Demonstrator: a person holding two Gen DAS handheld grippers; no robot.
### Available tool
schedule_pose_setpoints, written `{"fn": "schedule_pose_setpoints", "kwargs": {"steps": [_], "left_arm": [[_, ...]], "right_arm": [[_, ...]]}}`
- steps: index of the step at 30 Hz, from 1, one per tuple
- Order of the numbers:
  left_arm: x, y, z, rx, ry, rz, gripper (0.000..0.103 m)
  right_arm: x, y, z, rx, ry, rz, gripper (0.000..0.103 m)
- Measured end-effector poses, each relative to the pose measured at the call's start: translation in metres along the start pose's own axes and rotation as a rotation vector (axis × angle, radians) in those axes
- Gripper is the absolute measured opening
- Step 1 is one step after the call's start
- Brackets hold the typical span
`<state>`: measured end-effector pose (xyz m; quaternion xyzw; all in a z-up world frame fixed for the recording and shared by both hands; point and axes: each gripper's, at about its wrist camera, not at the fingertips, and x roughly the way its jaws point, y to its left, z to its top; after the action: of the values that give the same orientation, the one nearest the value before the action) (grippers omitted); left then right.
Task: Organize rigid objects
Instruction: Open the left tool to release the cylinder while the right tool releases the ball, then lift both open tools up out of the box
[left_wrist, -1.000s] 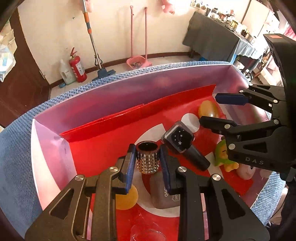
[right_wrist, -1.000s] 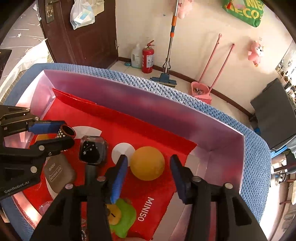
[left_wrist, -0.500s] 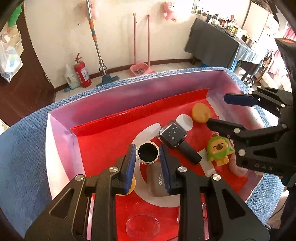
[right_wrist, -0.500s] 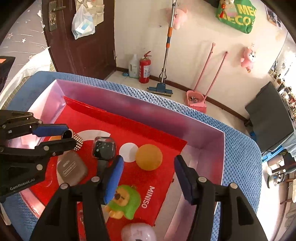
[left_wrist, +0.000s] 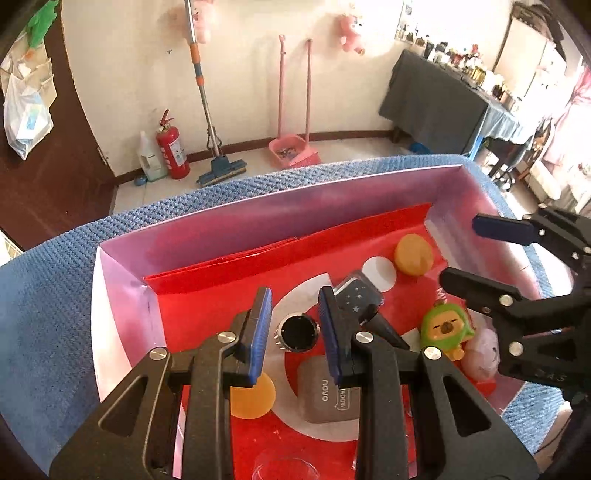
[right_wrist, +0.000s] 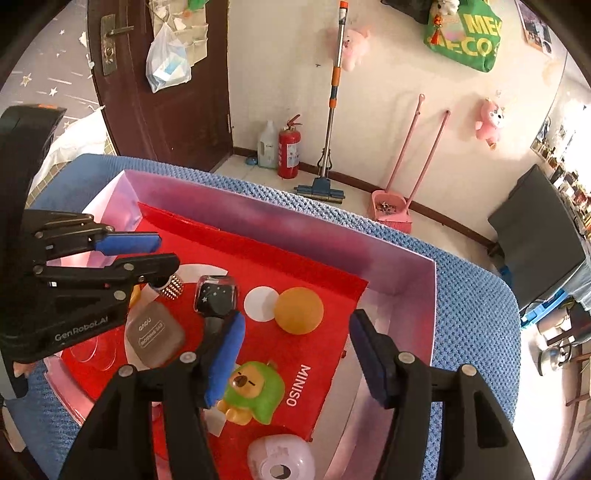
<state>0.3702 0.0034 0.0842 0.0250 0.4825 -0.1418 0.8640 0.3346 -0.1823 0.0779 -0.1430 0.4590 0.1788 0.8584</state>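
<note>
Right gripper (right_wrist: 297, 321) has lifted off the orange ball (right_wrist: 298, 310), jaws wider and empty. Left gripper (left_wrist: 295, 295) still pinches the studded cup (left_wrist: 296, 331), so the ball stays unsorted.

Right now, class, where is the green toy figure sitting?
In the right wrist view, the green toy figure sits on the red liner, below the orange ball, beside the MINISO lettering.
</note>
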Motion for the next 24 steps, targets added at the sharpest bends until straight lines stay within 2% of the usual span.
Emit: {"fn": "schedule_pose_setpoints", "kwargs": {"steps": [3, 7, 11, 12, 13, 14, 16, 21, 24], "left_arm": [[-0.016, -0.002, -0.004, 0.007, -0.049, -0.011, 0.025], [-0.055, -0.011, -0.016, 0.029, -0.158, -0.009, 0.025], [-0.097, -0.025, -0.033, 0.049, -0.275, 0.003, 0.028], [-0.105, -0.028, -0.038, 0.051, -0.298, 0.009, 0.045], [-0.116, -0.031, -0.045, 0.044, -0.334, 0.022, 0.079], [-0.125, -0.033, -0.052, 0.032, -0.376, 0.025, 0.09], [-0.143, -0.037, -0.065, 0.022, -0.47, 0.006, 0.092], [-0.166, -0.049, -0.093, 0.026, -0.537, 0.062, 0.092], [-0.17, -0.054, -0.11, 0.01, -0.585, 0.125, 0.093]], "right_arm": [[0.0, -0.003, 0.0, 0.009, -0.002, 0.005, 0.062], [-0.012, -0.007, -0.005, 0.028, -0.039, 0.015, 0.063], [-0.042, -0.011, -0.014, 0.079, -0.123, 0.043, 0.072], [-0.051, -0.011, -0.017, 0.089, -0.147, 0.047, 0.073], [-0.058, -0.012, -0.02, 0.097, -0.169, 0.052, 0.073], [-0.068, -0.011, -0.024, 0.108, -0.193, 0.059, 0.076], [-0.087, -0.01, -0.033, 0.128, -0.239, 0.07, 0.082], [-0.12, -0.003, -0.056, 0.143, -0.328, 0.065, 0.096], [-0.136, 0.004, -0.075, 0.14, -0.388, 0.02, 0.103]]}}
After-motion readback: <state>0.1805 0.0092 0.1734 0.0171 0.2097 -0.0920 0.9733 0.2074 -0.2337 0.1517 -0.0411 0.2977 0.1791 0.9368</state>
